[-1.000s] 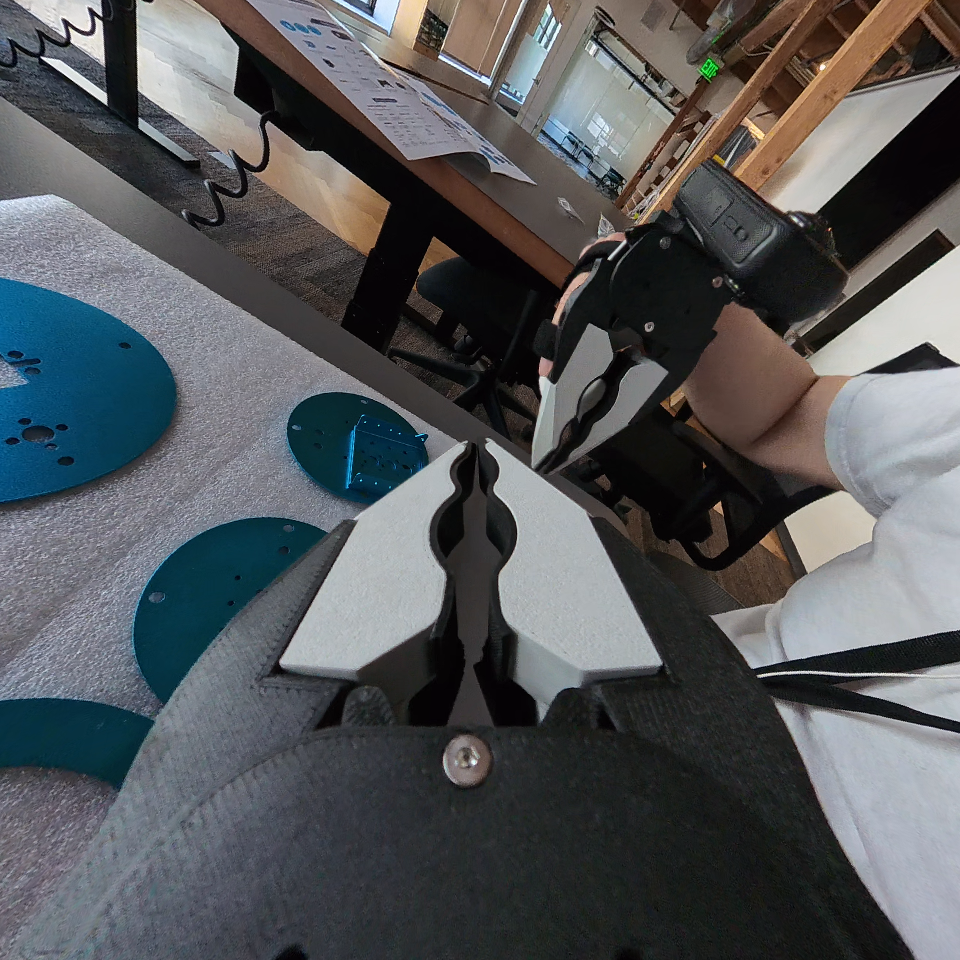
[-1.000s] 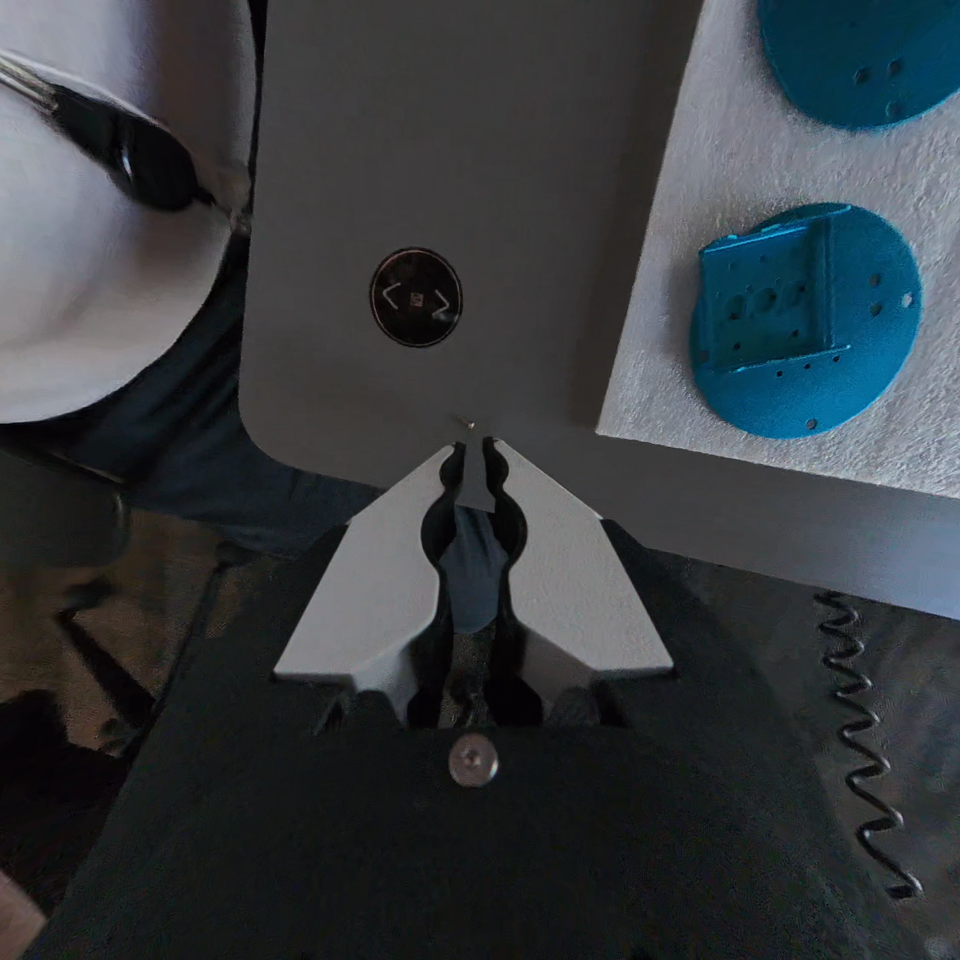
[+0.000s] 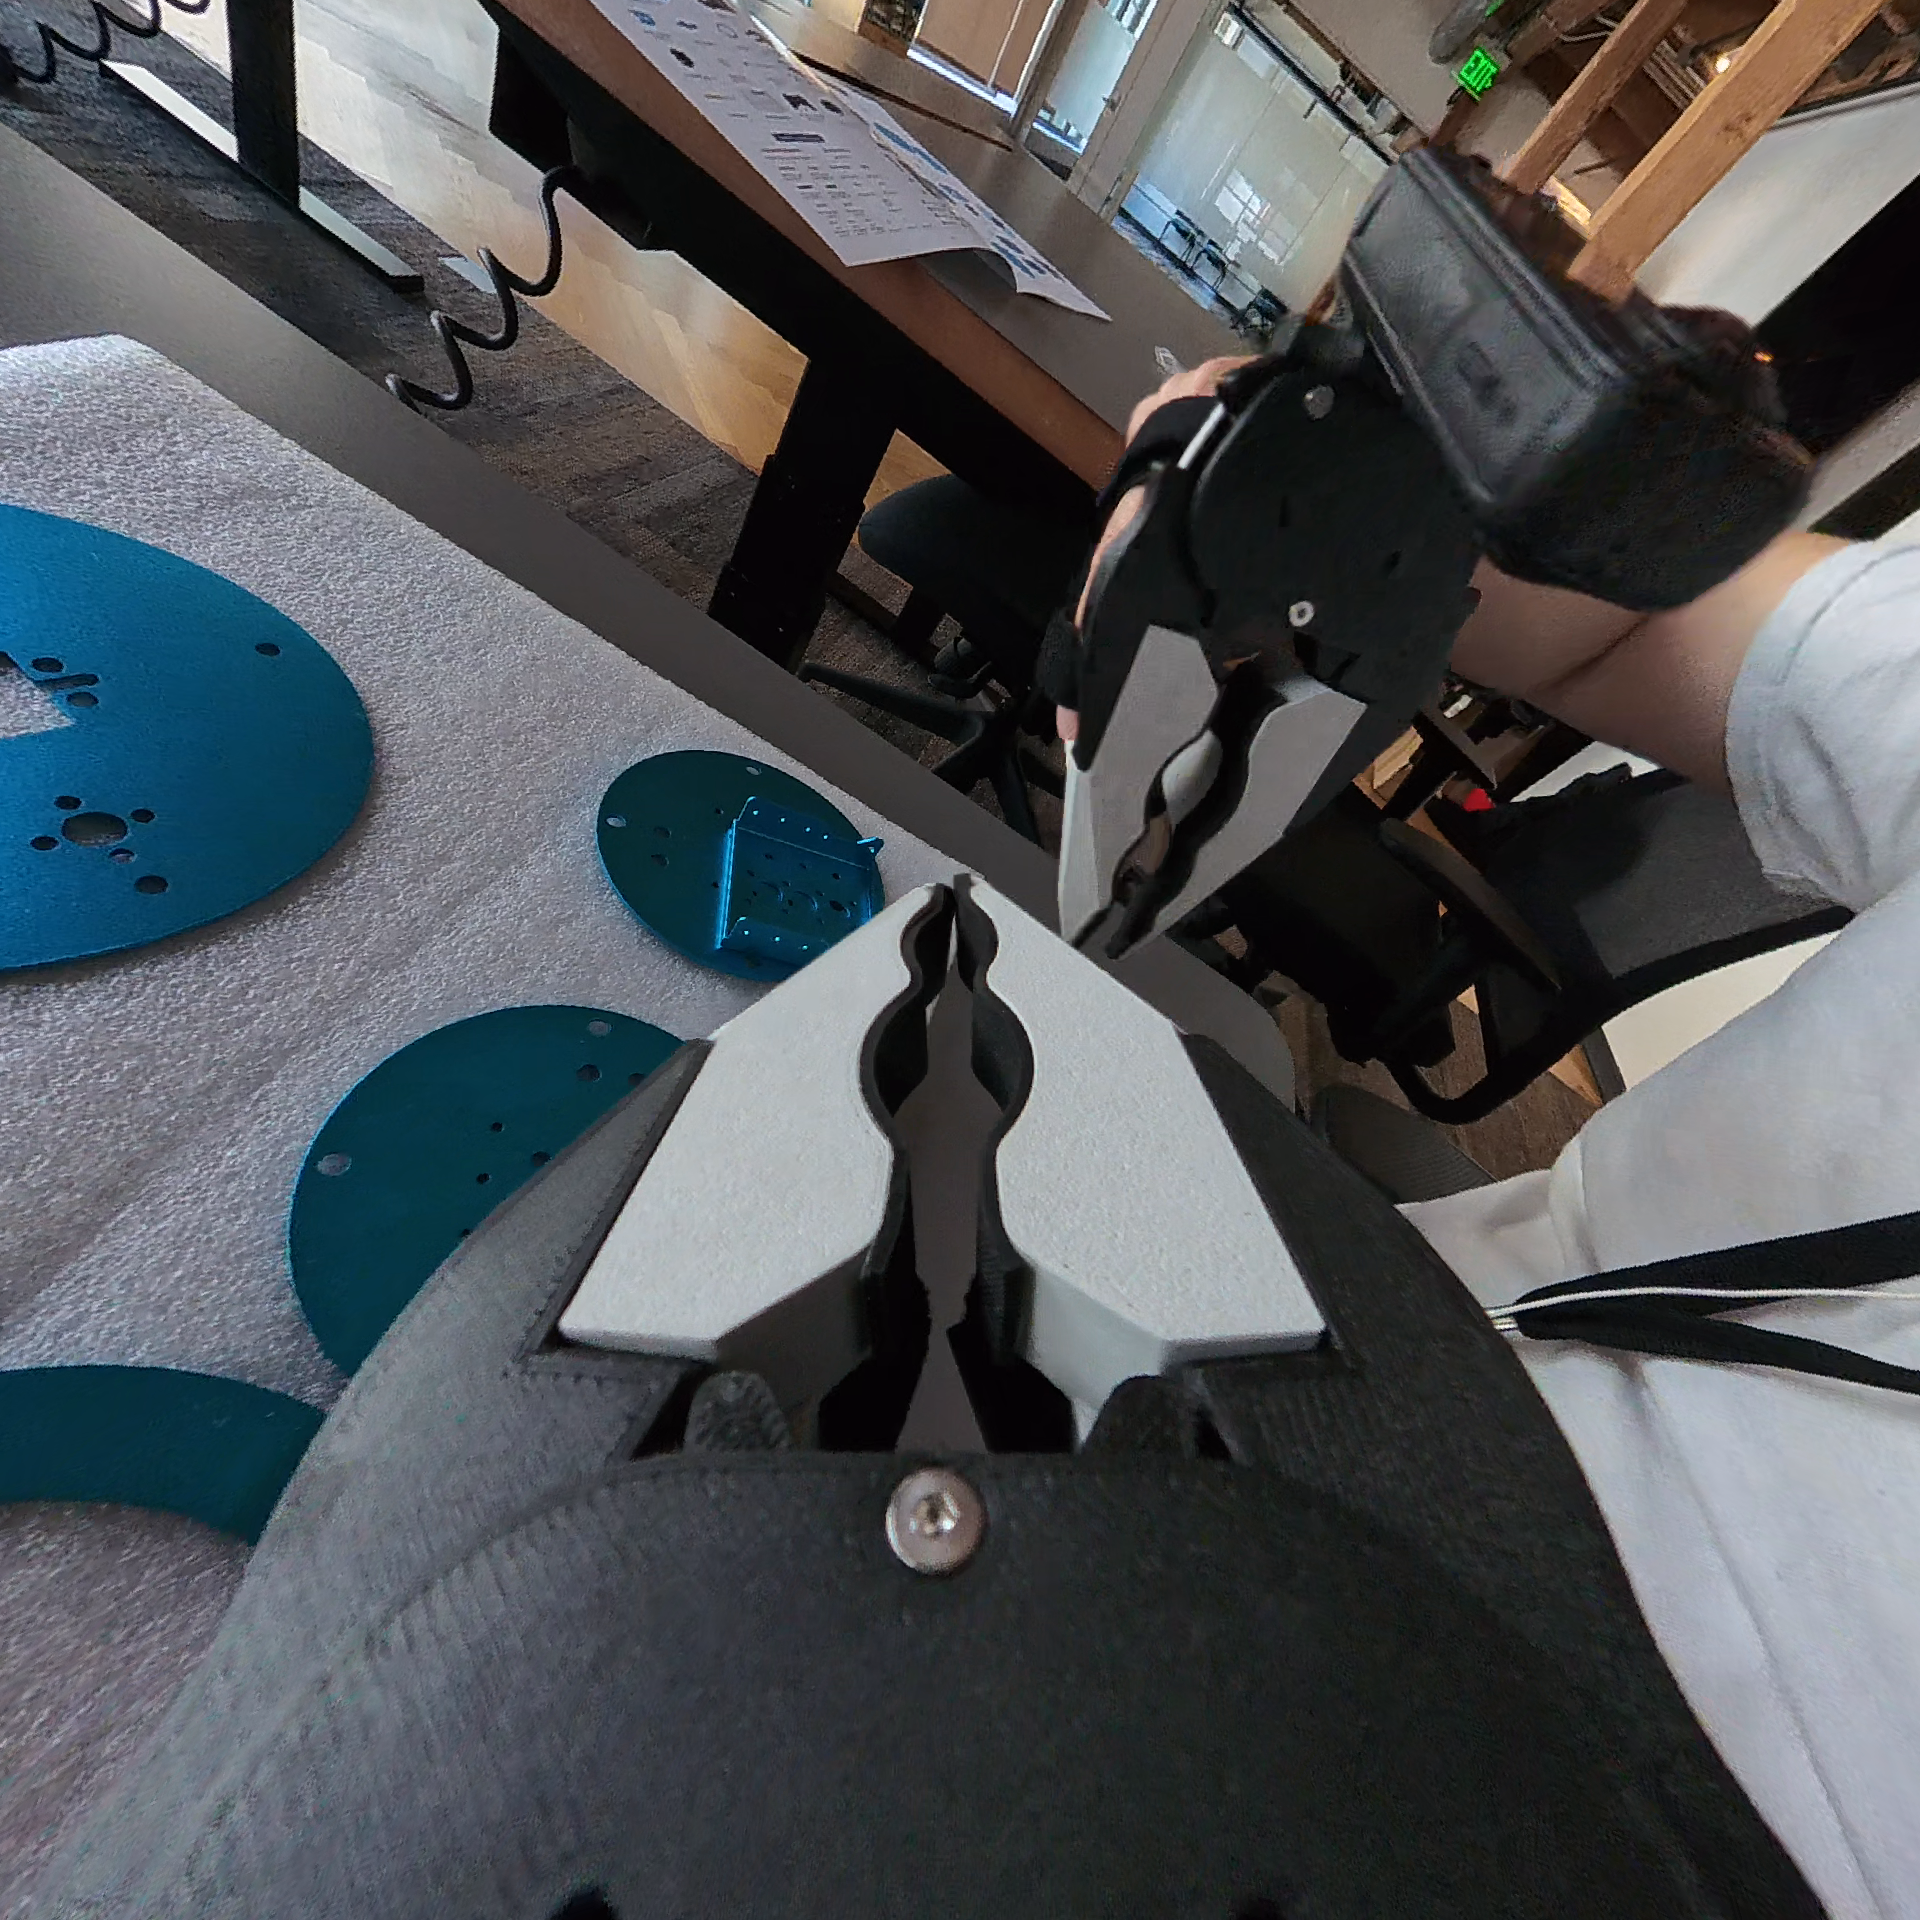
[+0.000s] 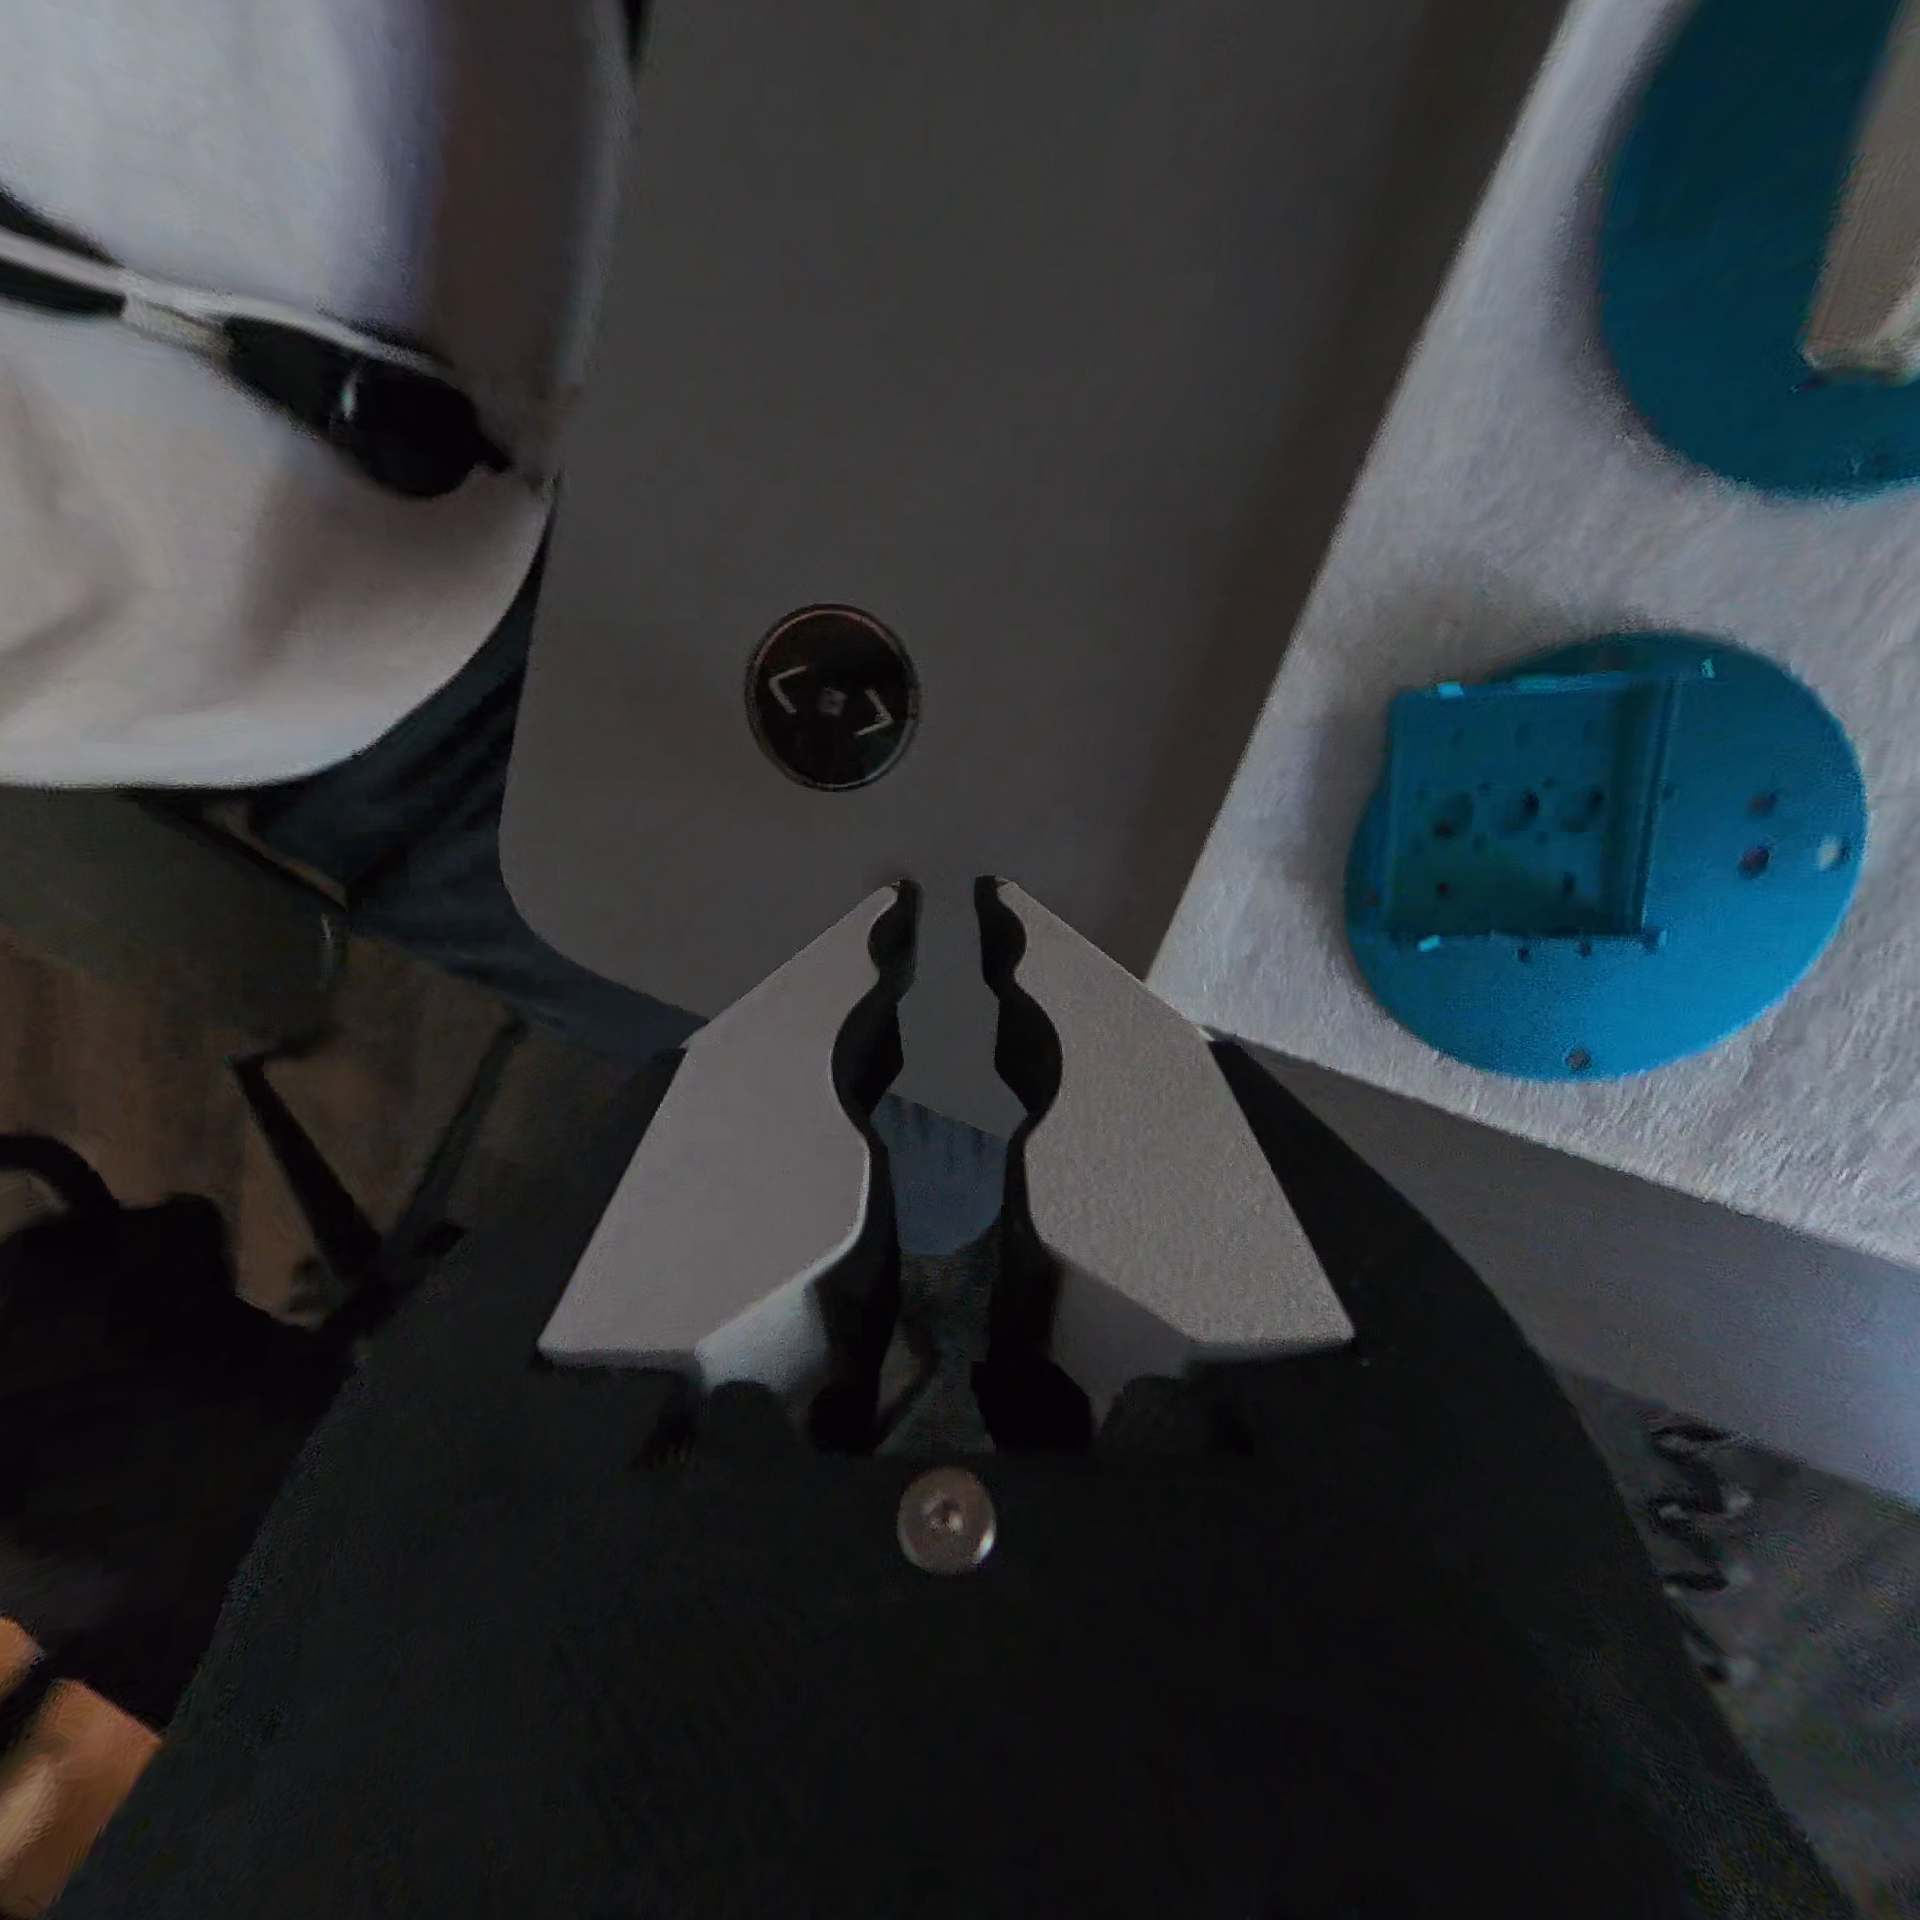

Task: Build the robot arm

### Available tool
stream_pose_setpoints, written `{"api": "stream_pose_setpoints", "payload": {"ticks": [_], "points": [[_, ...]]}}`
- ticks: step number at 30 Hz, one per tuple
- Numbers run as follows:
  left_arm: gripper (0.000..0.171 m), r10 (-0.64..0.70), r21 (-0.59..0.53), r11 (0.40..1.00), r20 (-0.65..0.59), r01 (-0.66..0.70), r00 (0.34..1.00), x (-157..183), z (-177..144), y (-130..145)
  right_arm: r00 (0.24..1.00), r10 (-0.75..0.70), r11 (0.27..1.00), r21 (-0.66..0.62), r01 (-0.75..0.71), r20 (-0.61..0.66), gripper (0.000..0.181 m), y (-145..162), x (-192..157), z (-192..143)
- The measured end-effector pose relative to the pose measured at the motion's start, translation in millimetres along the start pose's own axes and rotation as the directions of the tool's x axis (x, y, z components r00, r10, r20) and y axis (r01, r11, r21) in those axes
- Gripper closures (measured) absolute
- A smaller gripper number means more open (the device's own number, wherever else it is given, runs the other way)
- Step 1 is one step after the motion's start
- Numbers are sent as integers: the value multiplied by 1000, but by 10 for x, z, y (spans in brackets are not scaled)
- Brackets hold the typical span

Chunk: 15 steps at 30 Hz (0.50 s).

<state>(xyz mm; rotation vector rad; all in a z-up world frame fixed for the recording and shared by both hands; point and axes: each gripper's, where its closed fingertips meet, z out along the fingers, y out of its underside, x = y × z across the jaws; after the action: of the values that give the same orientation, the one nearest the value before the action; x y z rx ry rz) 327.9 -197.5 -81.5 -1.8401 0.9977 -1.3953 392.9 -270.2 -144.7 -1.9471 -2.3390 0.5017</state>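
My left gripper (image 3: 954, 894) is shut and empty, held over the near corner of a white foam sheet (image 3: 436, 582). Just ahead of its tips lies a small blue disc with a square bracket on it (image 3: 727, 862). A plain drilled blue disc (image 3: 447, 1164) lies partly under the gripper body. My right gripper (image 4: 945, 894) is slightly open and empty above the grey table's corner (image 4: 987, 364), near a round black inset (image 4: 831, 696). The right gripper also shows in the left wrist view (image 3: 1101, 935), close beside the left tips. The bracket disc also shows in the right wrist view (image 4: 1600, 862).
A large blue disc (image 3: 156, 727) and part of another (image 3: 125, 1444) lie on the foam. A further blue disc (image 4: 1766, 260) sits at the right view's top. A person in a white shirt (image 3: 1714, 1558) is close by. A wooden desk (image 3: 935, 343), chairs and a coiled cable (image 3: 488, 312) stand beyond the table edge. Some 12 cm of space lies between my two pairs of fingers.
The right gripper's fingers have parted a little. It has shifted so the bracket disc sits lower in its view. The left gripper has hardly moved.
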Motion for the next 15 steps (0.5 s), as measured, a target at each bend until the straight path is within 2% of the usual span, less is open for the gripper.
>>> {"api": "stream_pose_setpoints", "payload": {"ticks": [2, 4, 8, 10, 13, 15], "points": [[171, -2, 10, 1000, 5, 2, 1000, -9, -13, -17, 976, 217, 976, 28, -218, 28, 168, 19, 15, 2], [171, -10, 16, 1000, 5, 10, 1000, -14, -20, -28, 911, 407, 911, 51, -410, 68, 168, 55, -13, -4], [171, -27, 9, 1000, 14, 27, 1000, -35, -20, -14, 686, 706, 666, 166, -727, 176, 173, -48, -13, -138], [171, -27, 4, 1000, 27, 27, 999, -48, -26, -9, 631, 765, 606, 189, -773, 131, 171, -10, -2, -154], [171, -17, 6, 1000, 59, 16, 998, -72, -49, -18, 586, 808, 582, 222, -783, -51, 171, 145, 37, -132], [171, -16, 14, 1000, 72, 15, 997, -77, -67, -35, 529, 845, 529, 285, -800, -81, 170, 130, 34, -127]]}}
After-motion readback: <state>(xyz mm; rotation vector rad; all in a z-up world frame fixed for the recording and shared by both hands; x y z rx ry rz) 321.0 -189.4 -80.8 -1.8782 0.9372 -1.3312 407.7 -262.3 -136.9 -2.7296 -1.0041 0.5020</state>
